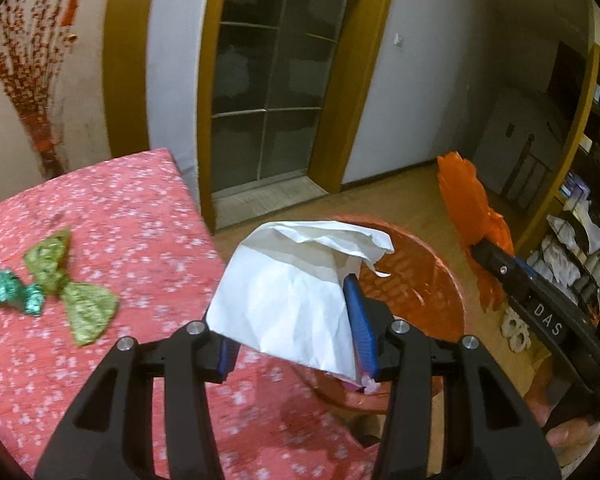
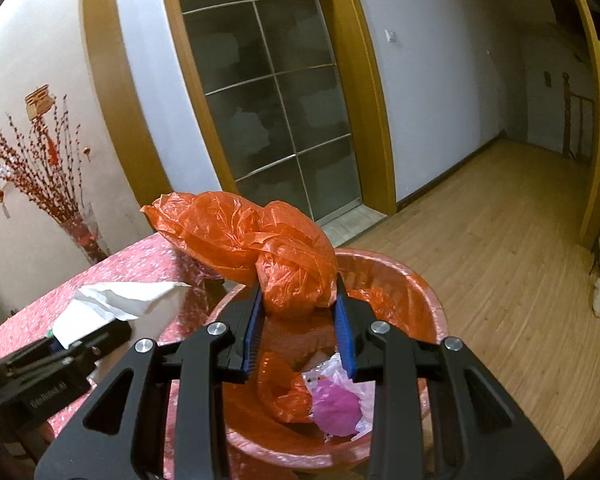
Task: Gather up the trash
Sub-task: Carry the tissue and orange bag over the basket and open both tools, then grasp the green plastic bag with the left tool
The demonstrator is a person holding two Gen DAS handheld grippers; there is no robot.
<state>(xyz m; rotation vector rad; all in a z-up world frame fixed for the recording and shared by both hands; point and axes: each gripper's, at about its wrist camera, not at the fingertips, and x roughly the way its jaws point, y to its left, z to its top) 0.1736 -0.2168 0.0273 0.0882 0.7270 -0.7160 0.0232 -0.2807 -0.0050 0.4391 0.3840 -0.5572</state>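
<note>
Left wrist view: left gripper (image 1: 296, 324) fills the lower middle of the frame, its fingers (image 1: 362, 330) partly closed and clamped on a crumpled white paper sheet (image 1: 288, 296). The sheet sits at frame centre, over the edge where the worktop (image 1: 140, 216) with its pink flowered cloth meets the red trash bin (image 1: 428, 276). A bit of pink-and-white scrap shows under the sheet's lower corner; cannot tell what it is.

On the cloth at left of frame: a crinkled yellow-green wrapper (image 1: 72, 288), with a teal foil wrapper (image 1: 14, 292) touching its left side. Both loose, well apart from the fingers.

Right edge of the same view: right gripper, seen from the side, pinching an orange plastic bag (image 1: 472, 220).

Right wrist view: right gripper (image 2: 300, 320) at lower centre, fingers (image 2: 346, 332) partly closed and gripping the orange plastic bag (image 2: 256, 244) by its bunched lower part. The bag bulges above the fingers, over the near rim of the red trash bin (image 2: 428, 300). Inside the bin: orange liner, a magenta scrap (image 2: 336, 408), clear plastic film. Left gripper with the white paper sheet (image 2: 116, 302) at left of frame, over the worktop (image 2: 140, 264).
</note>
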